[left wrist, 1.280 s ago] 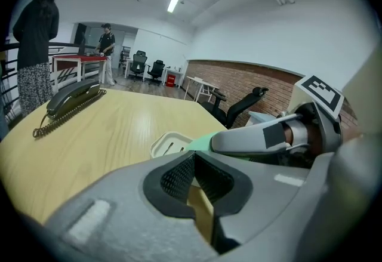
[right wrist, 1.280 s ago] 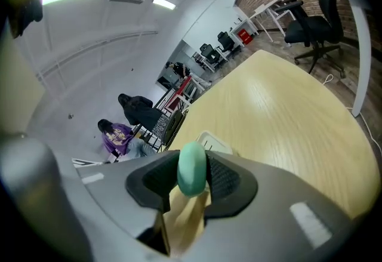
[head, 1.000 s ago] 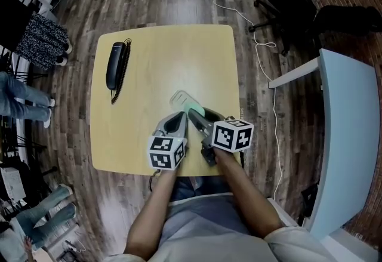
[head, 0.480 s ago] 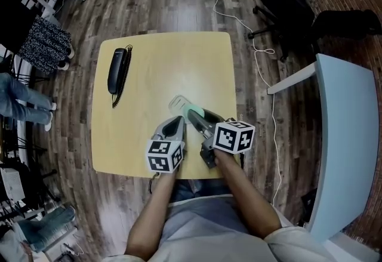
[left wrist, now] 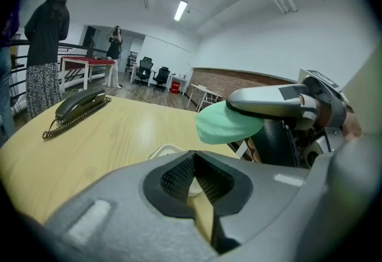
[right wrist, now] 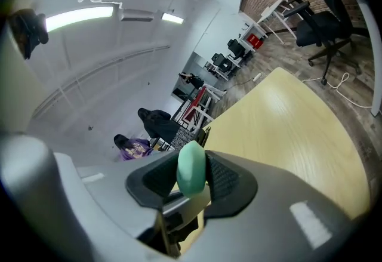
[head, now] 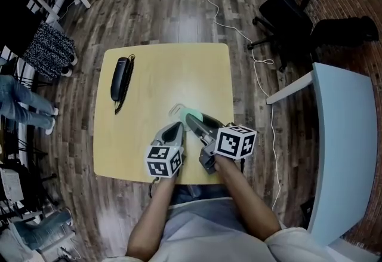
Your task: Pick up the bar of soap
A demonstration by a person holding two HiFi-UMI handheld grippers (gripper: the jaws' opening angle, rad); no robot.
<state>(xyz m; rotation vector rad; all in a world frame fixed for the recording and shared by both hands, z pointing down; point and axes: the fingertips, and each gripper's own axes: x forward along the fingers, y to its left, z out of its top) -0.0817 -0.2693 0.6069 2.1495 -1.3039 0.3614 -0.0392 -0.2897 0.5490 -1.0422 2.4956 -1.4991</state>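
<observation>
The mint-green bar of soap [head: 191, 117] sits pinched between the pads of my right gripper [head: 193, 120], held above the tan table [head: 167, 70]. In the right gripper view the soap [right wrist: 191, 175] stands on edge between the two jaws of the right gripper [right wrist: 191, 177]. The left gripper view shows the same soap [left wrist: 225, 124] in the air, above and to the right of a white soap dish [left wrist: 166, 151]. My left gripper [head: 177, 129] rests just left of the right one, its jaws shut with nothing in them [left wrist: 194, 155]. The dish [head: 177, 111] lies beyond both.
A black corded phone [head: 121, 78] lies at the table's far left, also seen in the left gripper view as the phone [left wrist: 77, 105]. Black office chairs [head: 286, 13], a white table [head: 343, 135] and a floor cable [head: 230, 10] stand to the right. People stand at the left [head: 27, 102].
The head view has drifted, so the table sits lower in frame. Both grippers and the soap keep about the same places relative to the table and dish.
</observation>
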